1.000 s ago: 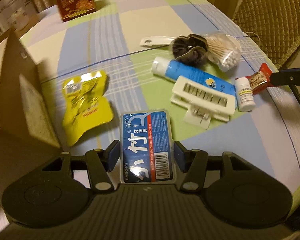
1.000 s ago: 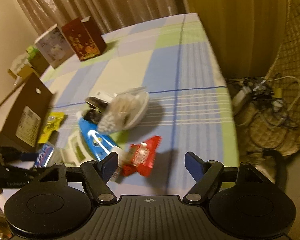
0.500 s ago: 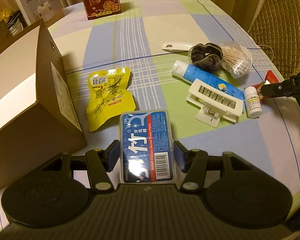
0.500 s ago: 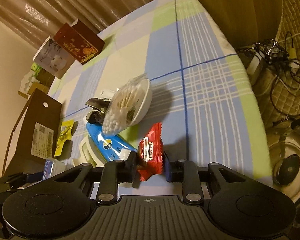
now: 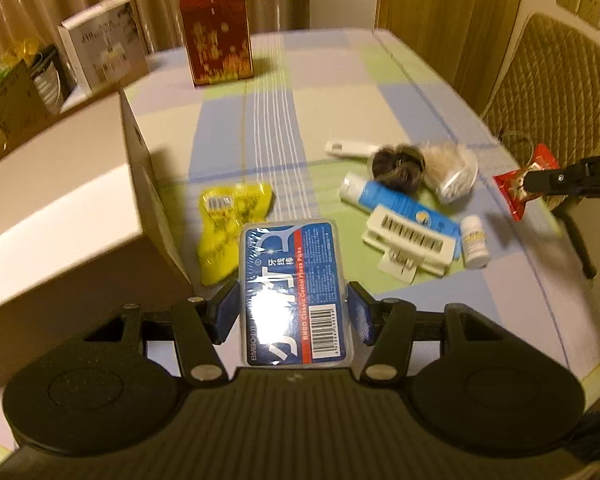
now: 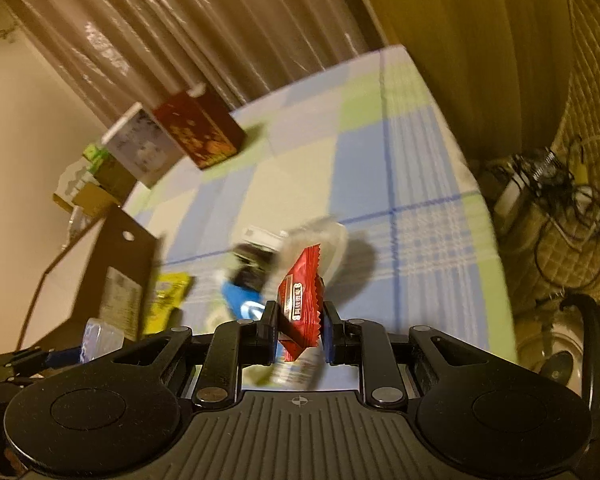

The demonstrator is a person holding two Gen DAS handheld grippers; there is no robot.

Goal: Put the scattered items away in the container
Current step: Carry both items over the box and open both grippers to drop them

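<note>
My left gripper (image 5: 293,312) is shut on a blue dental floss pick box (image 5: 294,292), held above the table beside the open cardboard box (image 5: 60,216) at the left. My right gripper (image 6: 300,330) is shut on a red snack packet (image 6: 300,304), lifted off the table; the packet also shows in the left wrist view (image 5: 526,182). On the checked cloth lie a yellow snack pouch (image 5: 228,220), a blue tube (image 5: 396,202), a white hair clip (image 5: 410,242), a small white bottle (image 5: 474,242), a dark scrunchie (image 5: 398,162) and a cotton swab bag (image 5: 454,170).
A red carton (image 5: 218,36) and a white carton (image 5: 100,44) stand at the table's far edge. A wicker chair (image 5: 556,80) is at the right. Cables (image 6: 560,184) and a kettle (image 6: 556,356) lie beyond the table's right edge.
My right gripper closed on the red packet and lifted it off the table. My left gripper rose and pulled back with the floss box, bringing the cardboard box's opening into view.
</note>
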